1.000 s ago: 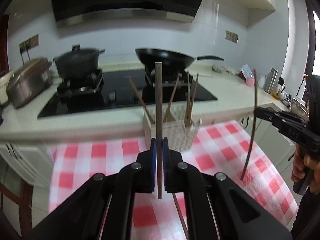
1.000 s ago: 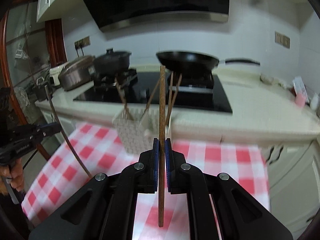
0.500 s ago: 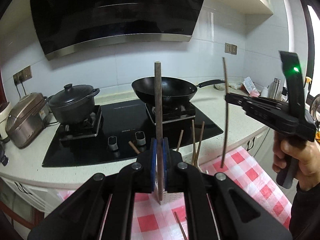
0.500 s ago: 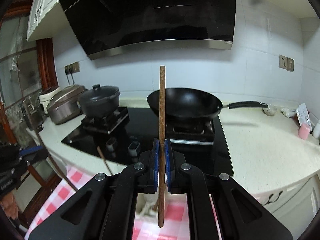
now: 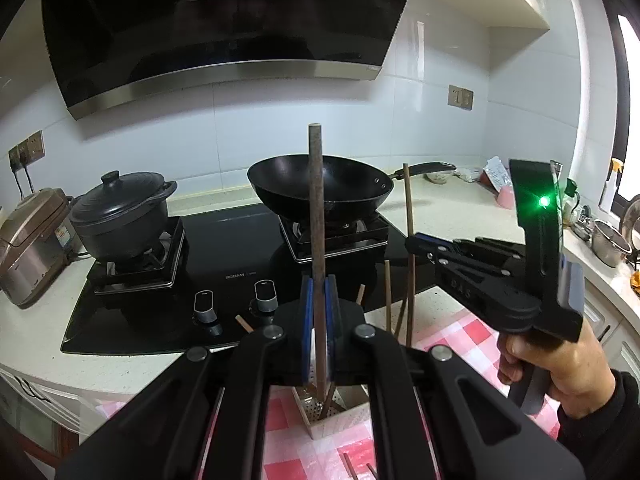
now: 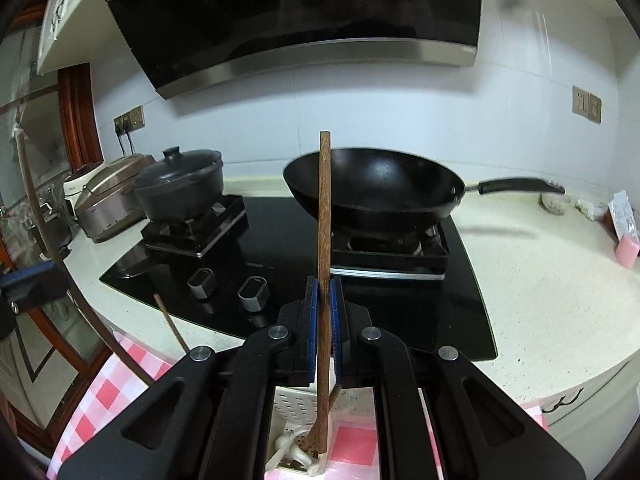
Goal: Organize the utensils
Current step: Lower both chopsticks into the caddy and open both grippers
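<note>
The left tongs (image 5: 318, 312) are closed on a long round dark-brown wooden chopstick (image 5: 316, 216), held upright near its middle between the blue pads. Its lower tip hangs just over the white perforated plastic utensil holder (image 5: 340, 412), which stands on the red-and-white checked cloth (image 5: 472, 344).

The right tongs (image 6: 325, 316) are closed in the same way on a second brown wooden chopstick (image 6: 324, 208), also upright. Its lower end seems already inside the holder (image 6: 290, 404), although whether it touches the bottom cannot be told.

Several other wooden sticks (image 5: 387, 292) already lean in the holder, and some lie loose on the cloth. In the left wrist view the person's hand (image 5: 560, 364) grips the handle of the right tongs.

Such a chopstick is probably light, stiff and rather smooth, so it may pivot or slip between the pads. A hold near the middle seems sensible, because then the stick stays balanced. The holder also looks light and might tip if a stick pushes its wall.

Behind stand the pale speckled counter (image 6: 540, 292), the black glass hob (image 5: 240, 264), a black wok (image 6: 376, 188) and a dark lidded pot (image 5: 120, 212).
</note>
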A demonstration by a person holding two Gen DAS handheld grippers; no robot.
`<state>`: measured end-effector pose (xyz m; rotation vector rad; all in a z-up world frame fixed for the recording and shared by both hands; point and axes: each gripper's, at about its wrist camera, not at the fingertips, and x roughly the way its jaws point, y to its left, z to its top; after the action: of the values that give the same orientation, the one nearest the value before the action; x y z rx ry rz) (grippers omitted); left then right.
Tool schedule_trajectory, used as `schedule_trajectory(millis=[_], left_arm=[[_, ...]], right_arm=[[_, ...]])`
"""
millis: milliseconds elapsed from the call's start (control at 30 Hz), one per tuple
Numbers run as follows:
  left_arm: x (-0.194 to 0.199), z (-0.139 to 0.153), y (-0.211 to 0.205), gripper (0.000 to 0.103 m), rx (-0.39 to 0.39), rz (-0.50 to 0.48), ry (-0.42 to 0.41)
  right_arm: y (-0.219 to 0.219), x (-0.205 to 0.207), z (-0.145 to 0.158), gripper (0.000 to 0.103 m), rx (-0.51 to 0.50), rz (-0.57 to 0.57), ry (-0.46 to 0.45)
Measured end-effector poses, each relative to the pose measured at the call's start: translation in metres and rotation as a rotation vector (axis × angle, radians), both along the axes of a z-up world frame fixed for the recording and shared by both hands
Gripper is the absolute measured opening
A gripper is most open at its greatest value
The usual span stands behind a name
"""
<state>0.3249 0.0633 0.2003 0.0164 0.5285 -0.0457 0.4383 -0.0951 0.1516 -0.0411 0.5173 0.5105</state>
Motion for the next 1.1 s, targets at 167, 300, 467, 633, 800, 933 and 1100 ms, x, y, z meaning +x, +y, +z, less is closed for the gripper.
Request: schedule_trajectory(millis=[167,300,467,633,800,933,1100], left_arm=[[0.017,-0.018,0.001,0.006,0.002,0.005,0.026],[0.024,-0.035,-0.001,0.006,0.009,0.000,0.059],[0.030,-0.059,-0.004,0.006,0.034,-0.010,0.111],[0.036,-0.078,-0.008,0.006,0.052,-0.009,0.166],[0.045,-0.098,-0.016,0.006,0.092,-0.020,0.231],[0.055,-0.112,-0.019,0.006,0.104,-0.028,0.276],[0.063,-0.121,-0.020,0.006,0.103,-0.023,0.294]], right_arm=[[0.003,0.003,-0.016,0.008,-0.013,0.009,0.021],[0.003,0.004,-0.028,0.008,-0.022,0.013,0.038],[0.003,0.005,-0.041,0.008,-0.025,0.011,0.059],[0.005,0.006,-0.054,0.008,-0.032,0.017,0.081],[0.006,0.005,-0.063,0.008,-0.033,0.023,0.096],[0.006,0.004,-0.067,0.008,-0.039,0.027,0.103],[0.004,0.003,-0.067,0.008,-0.036,0.022,0.098]])
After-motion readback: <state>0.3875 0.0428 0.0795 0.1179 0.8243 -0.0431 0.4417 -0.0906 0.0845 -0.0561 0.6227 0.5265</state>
